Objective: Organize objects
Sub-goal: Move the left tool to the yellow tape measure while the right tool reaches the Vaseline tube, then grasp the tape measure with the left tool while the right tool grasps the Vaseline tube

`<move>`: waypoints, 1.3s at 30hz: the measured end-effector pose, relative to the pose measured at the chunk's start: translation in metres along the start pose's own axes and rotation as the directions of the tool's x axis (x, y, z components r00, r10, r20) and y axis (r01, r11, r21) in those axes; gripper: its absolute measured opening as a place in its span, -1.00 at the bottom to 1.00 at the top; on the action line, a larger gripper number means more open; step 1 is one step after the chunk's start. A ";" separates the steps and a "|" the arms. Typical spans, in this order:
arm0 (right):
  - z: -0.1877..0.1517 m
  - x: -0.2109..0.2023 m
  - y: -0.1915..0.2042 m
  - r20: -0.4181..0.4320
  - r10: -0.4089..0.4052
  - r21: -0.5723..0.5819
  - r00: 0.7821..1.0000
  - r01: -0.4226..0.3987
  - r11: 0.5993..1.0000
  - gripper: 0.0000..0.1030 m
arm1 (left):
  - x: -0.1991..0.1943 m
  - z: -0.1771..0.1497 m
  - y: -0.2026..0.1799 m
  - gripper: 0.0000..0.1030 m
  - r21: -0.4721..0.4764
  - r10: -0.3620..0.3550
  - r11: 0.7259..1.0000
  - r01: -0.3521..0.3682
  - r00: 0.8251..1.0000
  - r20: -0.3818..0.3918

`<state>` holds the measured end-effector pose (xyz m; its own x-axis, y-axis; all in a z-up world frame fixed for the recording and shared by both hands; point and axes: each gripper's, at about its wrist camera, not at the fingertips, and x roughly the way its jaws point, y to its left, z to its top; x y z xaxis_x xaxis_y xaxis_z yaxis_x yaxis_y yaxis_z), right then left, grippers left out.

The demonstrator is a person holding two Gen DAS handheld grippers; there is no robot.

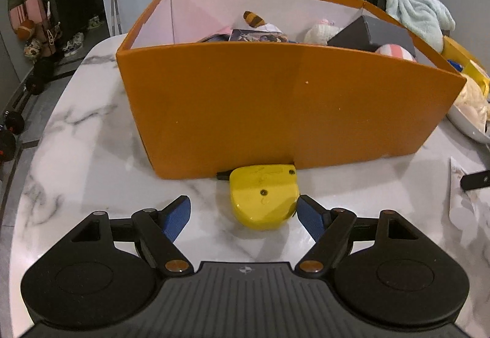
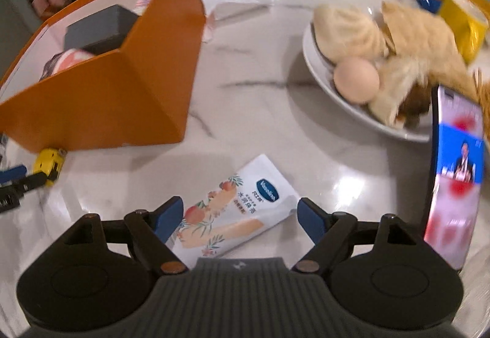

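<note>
Looking along the left hand-held gripper (image 1: 243, 214), we see an orange box (image 1: 275, 111) rising just behind the yellow tape measure (image 1: 263, 195) and blocking the far side; the tape measure lies flat on the marble desk (image 1: 92, 129), touching or nearly touching the box's foot. Its rounded end faces us and its black tip pokes out left along the box wall. Our left jaws stand wide apart; the right pad sits right at the tape measure's edge, the left pad well clear, so nothing is gripped.

Our right hand-held gripper (image 2: 239, 217) hangs spread over a white lotion tube (image 2: 235, 209) lying flat on the desk, gripping nothing. The tube's long axis runs diagonally, from its lower left end near us to its upper right end. A phone (image 2: 453, 172) with a lit screen stands to the right, and a white bowl (image 2: 321, 74) of buns and an egg (image 2: 356, 79) lies beyond. Inside the box we see a dark grey case (image 1: 367, 33) and soft toys.
</note>
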<state>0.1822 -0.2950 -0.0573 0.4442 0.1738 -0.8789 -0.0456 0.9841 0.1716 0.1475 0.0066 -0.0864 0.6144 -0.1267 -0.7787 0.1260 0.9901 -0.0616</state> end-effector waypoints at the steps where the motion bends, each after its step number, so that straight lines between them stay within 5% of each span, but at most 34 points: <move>1: 0.000 0.002 0.001 0.002 0.000 0.007 1.000 -0.001 1.000 0.52 | 0.001 0.001 0.000 0.77 -0.007 -0.003 1.000 0.003 1.000 0.002; 12: -0.004 0.012 0.034 0.017 -0.022 -0.151 1.000 0.024 0.988 0.19 | 0.014 0.002 -0.011 0.73 0.008 0.014 1.000 -0.014 1.000 -0.003; 17: -0.011 0.011 0.053 0.016 -0.018 -0.336 1.000 0.023 0.942 -0.01 | 0.011 -0.001 -0.012 0.28 0.038 -0.032 0.999 0.031 0.999 0.010; 23: -0.023 0.008 0.070 0.021 -0.029 -0.491 0.999 0.036 0.870 0.00 | 0.005 -0.008 -0.015 0.28 0.080 -0.063 0.995 0.063 0.998 0.004; 39: -0.038 0.002 0.081 0.003 -0.049 -0.568 0.999 0.042 0.822 0.22 | -0.004 -0.024 -0.032 0.38 0.191 -0.052 0.980 0.054 0.999 -0.016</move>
<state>0.1453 -0.2135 -0.0617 0.4483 0.1251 -0.8851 -0.5268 0.8369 -0.1485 0.1222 -0.0234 -0.0959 0.5950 -0.1765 -0.7841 0.3054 0.9521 0.0174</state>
